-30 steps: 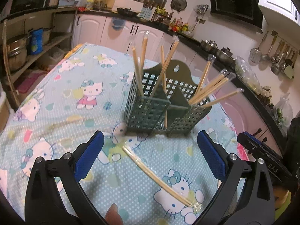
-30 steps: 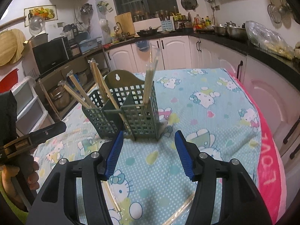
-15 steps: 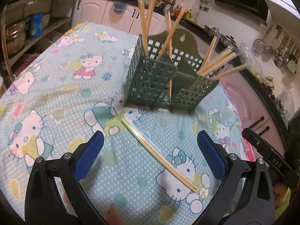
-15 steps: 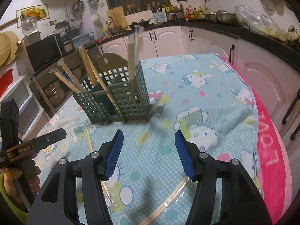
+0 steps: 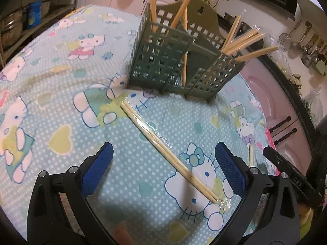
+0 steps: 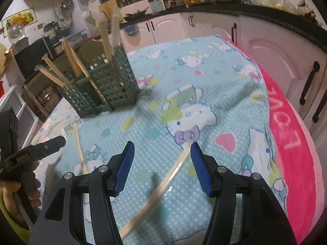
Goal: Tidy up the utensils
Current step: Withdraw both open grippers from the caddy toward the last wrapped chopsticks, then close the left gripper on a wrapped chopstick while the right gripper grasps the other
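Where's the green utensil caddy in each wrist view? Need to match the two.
Left wrist: green utensil caddy sits upper centre, beyond the wrapped chopsticks lying on the cloth.
Right wrist: caddy sits left of centre, far side of the cloth.
Shared landmark: its arched back plate with the hanging hole, partly hidden in the right view.

A home kitchen.
White cabinets point(image 6: 167, 28) under a dark worktop point(image 6: 265, 10), hanging ladles and strainers point(image 5: 306, 47), stacked pots point(image 5: 10, 26), probably a microwave point(image 6: 32, 55).
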A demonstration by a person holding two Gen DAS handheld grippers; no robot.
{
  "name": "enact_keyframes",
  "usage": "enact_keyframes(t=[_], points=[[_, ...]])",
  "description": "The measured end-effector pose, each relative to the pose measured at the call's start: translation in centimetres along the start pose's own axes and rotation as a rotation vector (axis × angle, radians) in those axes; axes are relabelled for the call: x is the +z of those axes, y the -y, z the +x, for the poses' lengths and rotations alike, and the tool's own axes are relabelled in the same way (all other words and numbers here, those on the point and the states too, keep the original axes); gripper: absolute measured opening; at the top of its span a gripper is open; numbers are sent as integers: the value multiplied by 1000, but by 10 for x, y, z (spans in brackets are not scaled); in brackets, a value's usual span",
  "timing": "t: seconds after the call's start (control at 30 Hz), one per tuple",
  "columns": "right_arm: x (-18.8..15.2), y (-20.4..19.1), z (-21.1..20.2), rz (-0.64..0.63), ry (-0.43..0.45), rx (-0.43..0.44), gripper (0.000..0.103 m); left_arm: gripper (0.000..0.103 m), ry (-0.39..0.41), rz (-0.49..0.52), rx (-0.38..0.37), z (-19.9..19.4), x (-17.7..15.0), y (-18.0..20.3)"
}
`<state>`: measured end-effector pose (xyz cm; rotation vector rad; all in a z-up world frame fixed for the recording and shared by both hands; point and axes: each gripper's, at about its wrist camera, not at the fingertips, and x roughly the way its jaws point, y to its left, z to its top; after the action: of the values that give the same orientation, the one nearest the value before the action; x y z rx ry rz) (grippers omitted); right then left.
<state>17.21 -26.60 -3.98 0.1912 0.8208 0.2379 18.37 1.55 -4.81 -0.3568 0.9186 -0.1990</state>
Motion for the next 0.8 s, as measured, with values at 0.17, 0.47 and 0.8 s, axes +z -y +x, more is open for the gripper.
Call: enact_keyframes(t=[0.17, 0.47, 0.8], points=[[-4, 8, 12, 19, -43, -11, 55, 82, -32, -26, 0, 14, -2, -7], [3, 20, 43, 60, -121, -31, 53, 74, -27, -68, 42, 31, 21, -20], [18, 18, 60, 54, -132, -84, 27, 54, -23, -25, 186, 49, 43, -15]])
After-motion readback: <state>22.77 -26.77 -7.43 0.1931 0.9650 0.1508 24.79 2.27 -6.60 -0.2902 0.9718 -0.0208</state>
